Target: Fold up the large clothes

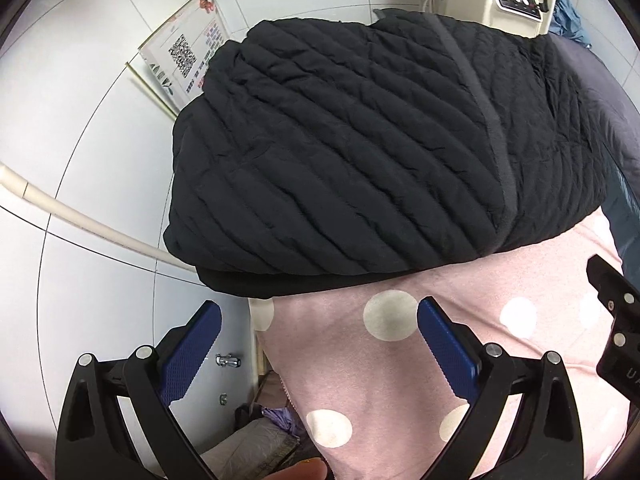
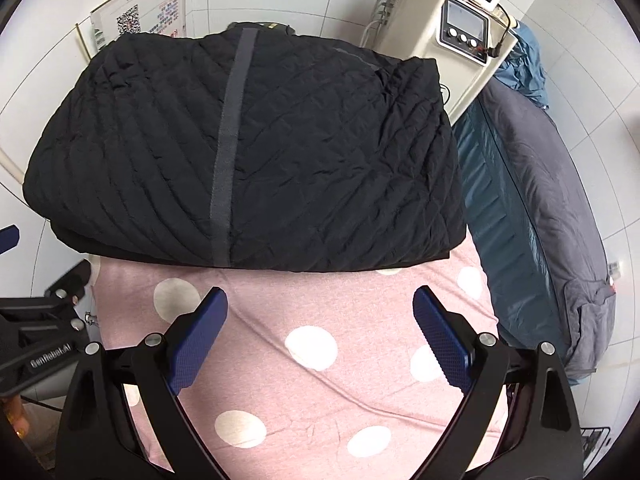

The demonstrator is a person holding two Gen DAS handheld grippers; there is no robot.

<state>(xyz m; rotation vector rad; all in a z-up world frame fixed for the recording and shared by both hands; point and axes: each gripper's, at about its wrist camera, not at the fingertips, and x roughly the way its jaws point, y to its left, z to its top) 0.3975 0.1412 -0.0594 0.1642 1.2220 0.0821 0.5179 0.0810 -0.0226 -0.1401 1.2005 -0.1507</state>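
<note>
A black quilted jacket (image 1: 360, 152) lies folded into a thick rectangle on a pink sheet with white dots (image 1: 400, 380). A grey strip runs down its top. It fills the middle of the right wrist view (image 2: 260, 152) too, on the same pink sheet (image 2: 320, 400). My left gripper (image 1: 320, 316) is open and empty, just short of the jacket's near left corner. My right gripper (image 2: 320, 304) is open and empty, above the sheet in front of the jacket's near edge. Each gripper's body shows at the edge of the other view.
A cream machine with a small screen (image 2: 460, 28) stands behind the jacket. A grey cushion (image 2: 560, 200) and a teal padded cover (image 2: 496, 200) lie to the right. A poster with a QR code (image 1: 188, 56) leans on the tiled wall. The bed's left edge drops to the floor (image 1: 256, 380).
</note>
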